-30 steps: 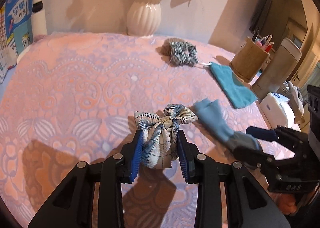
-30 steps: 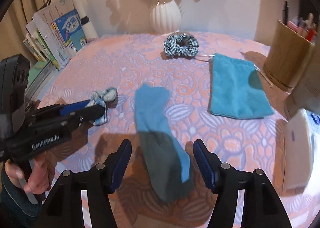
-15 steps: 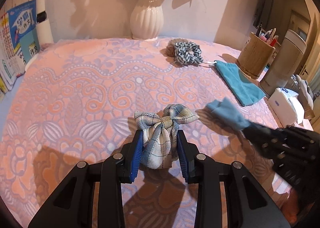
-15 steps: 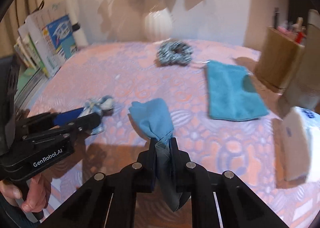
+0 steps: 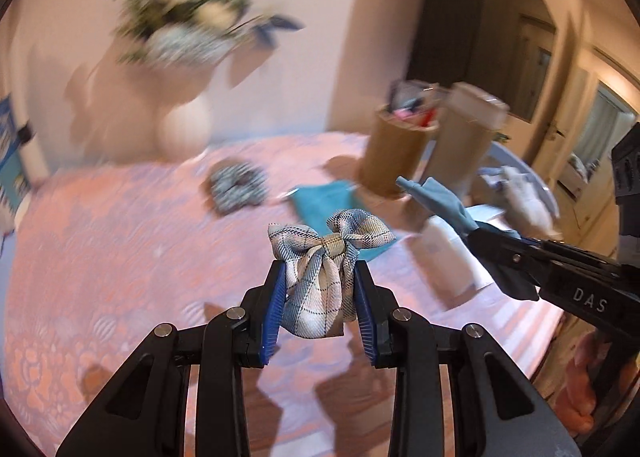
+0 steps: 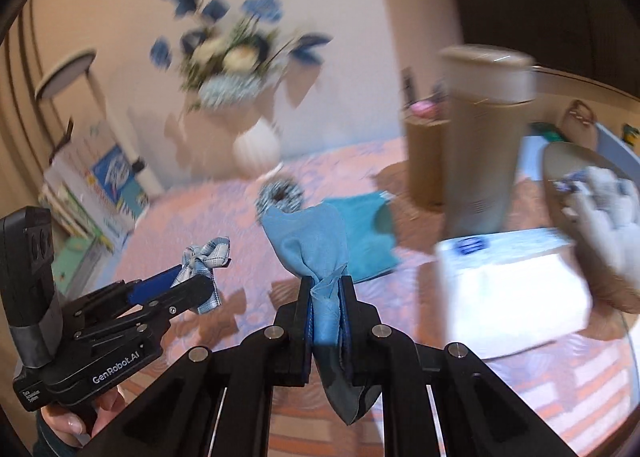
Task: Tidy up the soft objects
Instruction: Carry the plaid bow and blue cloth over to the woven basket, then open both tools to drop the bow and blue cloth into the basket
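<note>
Teal cloth (image 5: 324, 199) beside wooden holder (image 5: 394, 155)

Two grippers (image 5: 318, 307) (image 6: 326, 311) — one bow (image 5: 320, 257), two cloths (image 6: 316, 253) (image 6: 362, 235)

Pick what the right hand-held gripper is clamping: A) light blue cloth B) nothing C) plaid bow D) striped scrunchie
A: the right hand-held gripper is shut on the light blue cloth, which fans out above its fingers, while the plaid bow sits in the left hand-held gripper.
</note>
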The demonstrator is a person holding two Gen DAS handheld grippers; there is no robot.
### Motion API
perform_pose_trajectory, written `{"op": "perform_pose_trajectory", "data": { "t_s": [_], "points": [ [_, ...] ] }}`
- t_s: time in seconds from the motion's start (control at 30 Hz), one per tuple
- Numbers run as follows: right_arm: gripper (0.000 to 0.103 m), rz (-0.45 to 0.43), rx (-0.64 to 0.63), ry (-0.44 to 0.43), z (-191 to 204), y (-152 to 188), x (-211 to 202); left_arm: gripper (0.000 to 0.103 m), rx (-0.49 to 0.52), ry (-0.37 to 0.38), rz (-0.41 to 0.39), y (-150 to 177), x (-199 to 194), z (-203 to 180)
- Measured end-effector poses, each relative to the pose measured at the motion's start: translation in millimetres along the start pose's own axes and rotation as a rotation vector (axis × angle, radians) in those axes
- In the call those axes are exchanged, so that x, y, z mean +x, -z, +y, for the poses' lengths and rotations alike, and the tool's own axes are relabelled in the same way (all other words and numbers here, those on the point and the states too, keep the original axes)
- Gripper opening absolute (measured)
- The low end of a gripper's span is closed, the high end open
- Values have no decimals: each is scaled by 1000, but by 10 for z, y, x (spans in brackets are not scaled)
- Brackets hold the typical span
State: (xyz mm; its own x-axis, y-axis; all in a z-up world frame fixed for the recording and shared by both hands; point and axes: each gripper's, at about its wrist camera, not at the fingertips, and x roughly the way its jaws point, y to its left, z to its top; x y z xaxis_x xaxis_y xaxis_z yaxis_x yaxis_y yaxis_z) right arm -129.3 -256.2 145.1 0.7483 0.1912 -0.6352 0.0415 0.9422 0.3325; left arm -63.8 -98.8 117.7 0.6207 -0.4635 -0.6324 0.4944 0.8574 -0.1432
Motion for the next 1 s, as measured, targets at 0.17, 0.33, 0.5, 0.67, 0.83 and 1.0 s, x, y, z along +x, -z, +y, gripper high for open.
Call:
{"op": "perform_pose_trajectory", "data": {
  "t_s": [0.17,0.33,0.5,0.67,0.83,1.0],
  "points": [
    [11,-52,91,28,-478,-83,-424,30,109,41,-23,-184,-4,-579],
    [11,-118,182,92,-969,-125,-795,30,191,136,-32,-359,67,-1189],
    [11,-225,275,177,-1579,-207,-1221,30,290,211,-18,-519,275,-1836],
    [11,-278,375,252,-2212,-390,-1441,30,335,254,-14,-729,549,-2403],
    [11,-278,464,268,-2772,-610,-1377,30,322,250,-16,-953,827,-2727],
    [11,-229,514,289,-3168,-821,-1090,30,283,182,1,-1151,1220,-2828]
  ]
}}
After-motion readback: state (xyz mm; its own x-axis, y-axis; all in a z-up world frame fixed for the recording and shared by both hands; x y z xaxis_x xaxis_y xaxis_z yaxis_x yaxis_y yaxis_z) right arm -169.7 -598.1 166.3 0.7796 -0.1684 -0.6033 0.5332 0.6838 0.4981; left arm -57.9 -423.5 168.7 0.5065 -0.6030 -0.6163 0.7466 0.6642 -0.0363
